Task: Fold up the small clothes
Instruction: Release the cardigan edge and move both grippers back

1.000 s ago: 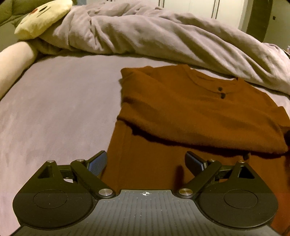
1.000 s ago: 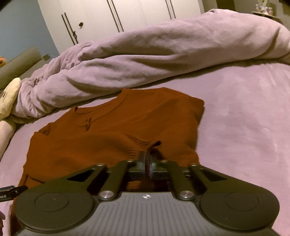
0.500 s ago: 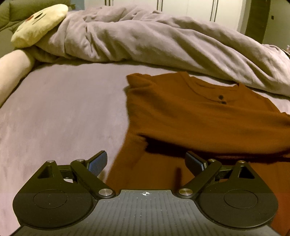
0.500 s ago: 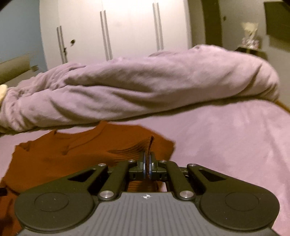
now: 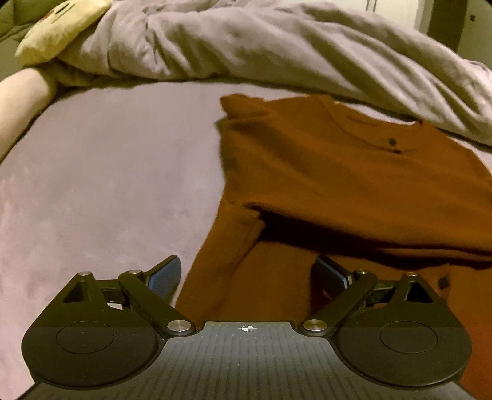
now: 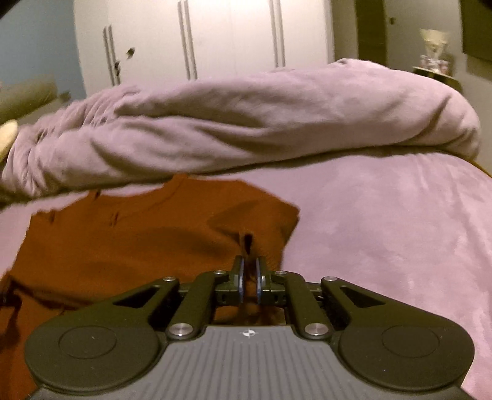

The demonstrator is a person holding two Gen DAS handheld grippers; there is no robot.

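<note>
A rust-brown shirt lies spread on the bed, its buttoned neckline toward a bunched-up blanket. One part is folded across the body, leaving a dark shadowed edge. The left gripper hangs over the near part of the shirt with its fingers spread wide, grasping nothing. The right gripper has its fingers nearly together, pinching a ridge of the shirt's fabric. A yellow plush toy sits by the blanket.
</note>
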